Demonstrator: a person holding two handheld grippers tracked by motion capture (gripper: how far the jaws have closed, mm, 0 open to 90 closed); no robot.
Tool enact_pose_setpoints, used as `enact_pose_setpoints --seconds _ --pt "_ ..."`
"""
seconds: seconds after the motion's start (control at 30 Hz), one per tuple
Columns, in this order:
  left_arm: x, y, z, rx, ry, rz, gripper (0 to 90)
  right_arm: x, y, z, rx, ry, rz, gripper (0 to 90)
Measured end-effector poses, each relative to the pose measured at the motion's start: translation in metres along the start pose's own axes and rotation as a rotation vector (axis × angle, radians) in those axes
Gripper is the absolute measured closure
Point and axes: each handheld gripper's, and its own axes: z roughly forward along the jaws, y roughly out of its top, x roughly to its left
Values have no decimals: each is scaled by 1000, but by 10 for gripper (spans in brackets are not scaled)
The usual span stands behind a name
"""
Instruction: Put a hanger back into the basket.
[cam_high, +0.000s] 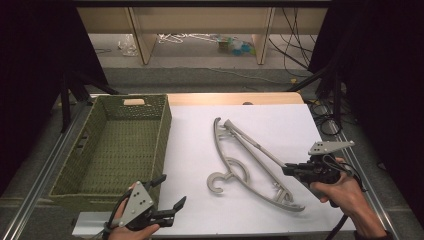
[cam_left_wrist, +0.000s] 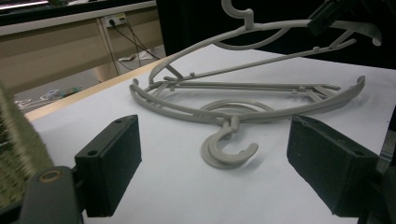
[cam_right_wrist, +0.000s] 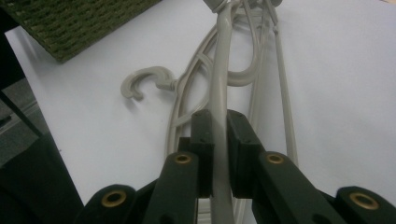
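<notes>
High view: 2 grey hangers (cam_high: 250, 160) lie stacked on the white surface (cam_high: 280, 125), right of the green woven basket (cam_high: 112, 145). The right gripper (cam_high: 290, 170) has its fingers clamped on the upper hanger's arm; the lift should stay slow so the 2 hooks do not snag.

Left gripper view: the left gripper (cam_left_wrist: 215, 172) hovers near the lower hanger's hook (cam_left_wrist: 226, 149), fingers (cam_left_wrist: 112, 163) wide apart, ready to pin that hanger down.

Right gripper view: the fingers (cam_right_wrist: 203, 140) squeeze the arm (cam_right_wrist: 219, 93) squarely; keeping the grip centred should stop twisting
</notes>
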Motion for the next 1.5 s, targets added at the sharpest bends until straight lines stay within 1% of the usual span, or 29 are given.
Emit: enact_pose_setpoints --seconds 0.07,0.1,0.13,0.2,0.27,0.3,0.33,0.37,0.47,0.5,0.53,0.57,0.6,0.67,0.7,0.73,0.77,0.83,0.87,0.9,0.97,1.03,1.1,1.13,1.17,1.2,1.23,1.43,1.5 --pt "-4 6 14 9 -14 30 178 1 1 -4 -15 10 3 826" --pt "-6 9 20 13 -21 38 180 1 1 -5 -22 13 -16 826" --pt "-6 9 20 13 -21 38 184 1 1 -5 -22 13 -16 826" --pt "-8 14 34 19 -29 70 189 4 3 -9 -36 23 -18 826" --pt "-10 19 46 22 -28 81 191 7 4 -12 -49 45 -22 826" --pt "-11 22 51 24 -27 85 191 11 5 -14 -50 65 -40 826" --pt "-12 23 56 29 -26 89 191 11 5 -14 -50 65 -40 826" --pt "-12 26 65 38 -28 95 194 16 6 -13 -50 92 -56 826" --pt "-9 28 74 50 -24 99 194 22 7 -11 -48 121 -71 826" --pt "-6 28 81 55 -55 104 181 26 7 -9 -52 159 -77 826" --pt "-6 28 81 55 -55 104 164 26 7 -9 -52 159 -77 826" --pt "-4 29 89 60 -93 118 168 31 8 -7 -45 182 -103 826" --pt "-4 29 89 60 -93 118 176 31 8 -7 -45 182 -103 826" --pt "-3 29 97 79 -106 145 175 35 8 -5 -30 202 -126 826" --pt "-2 29 102 90 -120 172 176 39 8 -1 -12 218 -143 826" --pt "-2 29 102 90 -120 172 180 39 8 -1 -12 218 -143 826" --pt "-3 28 105 102 -138 183 180 41 8 0 -2 225 -145 826" --pt "-5 26 110 129 -140 198 173 44 7 4 13 252 -171 826" --pt "-5 25 112 142 -144 211 173 44 7 4 13 252 -171 826" --pt "-6 24 114 142 -147 216 174 46 6 6 21 261 -186 826" --pt "-6 24 115 142 -152 216 177 47 5 7 30 266 -184 826" --pt "-5 24 115 128 -166 244 239 49 4 8 33 278 -196 826" --pt "-4 23 117 122 -180 247 263 49 4 9 36 292 -201 826" --pt "-2 22 119 123 -215 261 289 49 3 9 41 297 -209 826" --pt "-2 22 119 123 -215 261 295 49 3 9 41 297 -209 826" --pt "-2 21 120 122 -232 261 295 50 3 9 40 294 -209 826" --pt "-1 19 121 123 -263 280 347 49 2 10 45 303 -210 826" --pt "2 16 124 126 -283 302 375 46 -1 11 45 327 -208 826" --pt "2 15 126 120 -287 310 414 46 -2 13 46 331 -211 826"
